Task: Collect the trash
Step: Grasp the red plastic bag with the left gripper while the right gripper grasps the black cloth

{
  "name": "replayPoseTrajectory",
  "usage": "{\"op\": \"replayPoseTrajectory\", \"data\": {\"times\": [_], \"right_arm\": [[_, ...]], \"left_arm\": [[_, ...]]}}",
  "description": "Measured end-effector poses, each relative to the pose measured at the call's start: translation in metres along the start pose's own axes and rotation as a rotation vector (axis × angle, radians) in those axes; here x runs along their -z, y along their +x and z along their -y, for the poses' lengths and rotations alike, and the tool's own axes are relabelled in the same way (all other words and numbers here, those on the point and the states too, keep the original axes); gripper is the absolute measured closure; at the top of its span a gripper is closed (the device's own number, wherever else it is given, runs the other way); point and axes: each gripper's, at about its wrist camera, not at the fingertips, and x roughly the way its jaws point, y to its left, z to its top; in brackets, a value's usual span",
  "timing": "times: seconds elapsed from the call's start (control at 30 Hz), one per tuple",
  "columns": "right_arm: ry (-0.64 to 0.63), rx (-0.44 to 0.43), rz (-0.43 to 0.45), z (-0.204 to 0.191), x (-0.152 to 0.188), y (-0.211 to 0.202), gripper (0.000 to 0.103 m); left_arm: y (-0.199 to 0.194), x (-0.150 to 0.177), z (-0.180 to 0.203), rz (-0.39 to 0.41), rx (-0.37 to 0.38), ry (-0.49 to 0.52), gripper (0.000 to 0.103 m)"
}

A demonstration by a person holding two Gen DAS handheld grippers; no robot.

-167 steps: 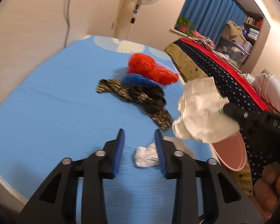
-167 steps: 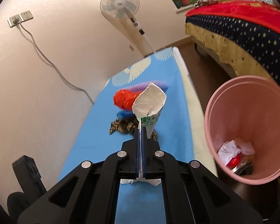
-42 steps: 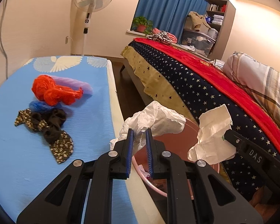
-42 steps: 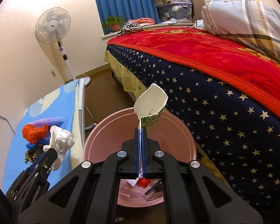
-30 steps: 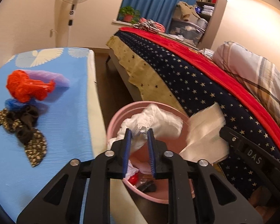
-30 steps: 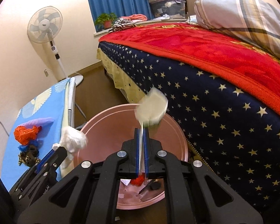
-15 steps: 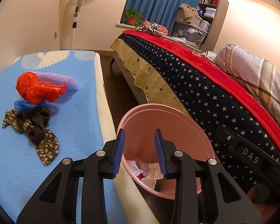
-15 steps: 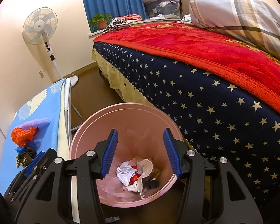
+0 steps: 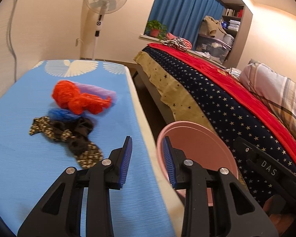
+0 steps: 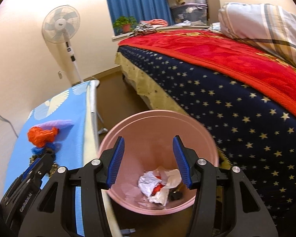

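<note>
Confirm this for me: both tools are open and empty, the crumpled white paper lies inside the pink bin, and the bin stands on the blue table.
One thing is wrong: the pink bin stands on the floor between the blue table and the bed, as the right wrist view shows. The rest holds: left tool and right tool are open and empty, and the crumpled white paper lies inside.

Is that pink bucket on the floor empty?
No: in the right wrist view, crumpled white paper with something red lies at the bottom of the pink bucket.
</note>
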Motion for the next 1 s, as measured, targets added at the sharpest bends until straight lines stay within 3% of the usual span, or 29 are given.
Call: {"op": "replayPoseTrajectory", "data": {"times": [0.33, 0.53, 1.0], "right_arm": [[-0.059, -0.141, -0.016, -0.043, 0.010, 0.013, 0.055], [-0.078, -0.230, -0.039, -0.071, 0.017, 0.025, 0.056], [-0.139, -0.408, -0.156, -0.139, 0.041, 0.065, 0.056]], "left_arm": [[-0.009, 0.003, -0.040, 0.015, -0.085, -0.045, 0.076], [-0.013, 0.004, -0.076, 0.023, -0.163, -0.131, 0.076], [-0.020, -0.007, -0.121, 0.053, -0.264, -0.186, 0.076]]}}
